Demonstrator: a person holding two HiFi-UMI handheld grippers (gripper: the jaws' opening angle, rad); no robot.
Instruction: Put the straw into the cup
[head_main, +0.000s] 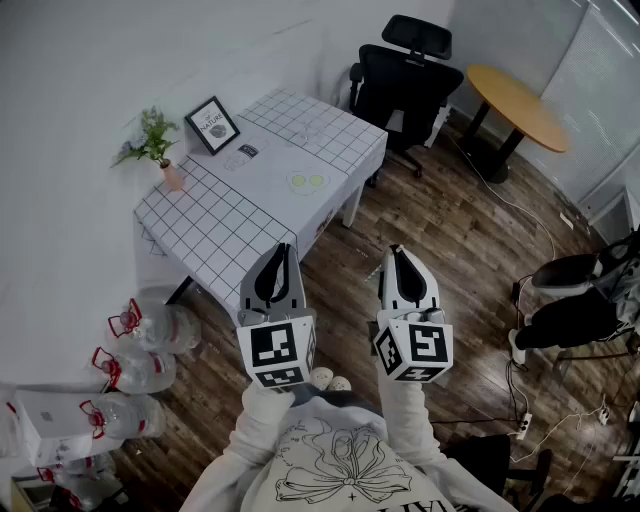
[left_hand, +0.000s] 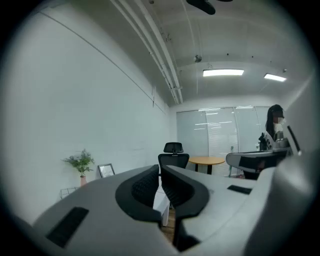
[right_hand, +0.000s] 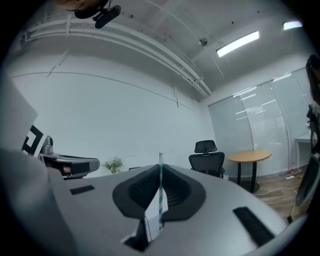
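Worktop: white grid-check table is standing by the wall, well apart from both grippers.
Chair: black office chair is sitting at the worktop's far end.
Left gripper: jaws are pressing together with nothing between them.
Right gripper: hanging beside the left one over the wood floor, jaws clenching a thin green-and-white striped straw.
Straw: standing upright between the right jaws, tip poking above them.

We note white walls, dark wood floor. Grid-patterned table against the wall; black office chair and round wooden table beyond. Ceiling strip lights lit.
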